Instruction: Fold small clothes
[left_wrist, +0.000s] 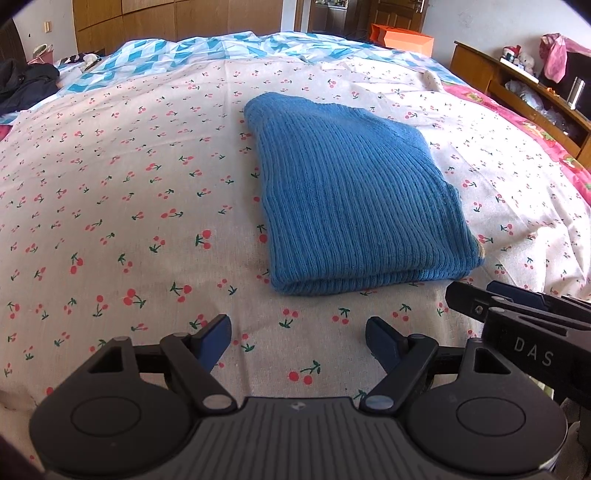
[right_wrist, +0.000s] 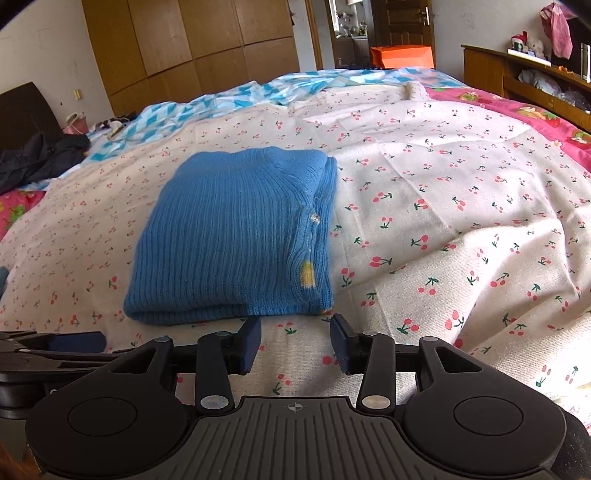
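Note:
A blue ribbed knit sweater (left_wrist: 354, 199) lies folded into a flat rectangle on the cherry-print bedsheet (left_wrist: 129, 206); it also shows in the right wrist view (right_wrist: 236, 236), with a small yellow patch near its right edge. My left gripper (left_wrist: 298, 338) is open and empty, just short of the sweater's near fold. My right gripper (right_wrist: 295, 345) is open and empty, at the sweater's near right corner without touching it. The right gripper also shows at the right edge of the left wrist view (left_wrist: 517, 317).
The cherry-print sheet (right_wrist: 443, 206) covers the bed. A blue-and-white quilt (left_wrist: 207, 51) lies at the far end, dark clothes (right_wrist: 37, 158) at far left. A wooden shelf unit (left_wrist: 517, 85) stands at right, wardrobes (right_wrist: 192, 48) and an orange box (right_wrist: 400, 55) behind.

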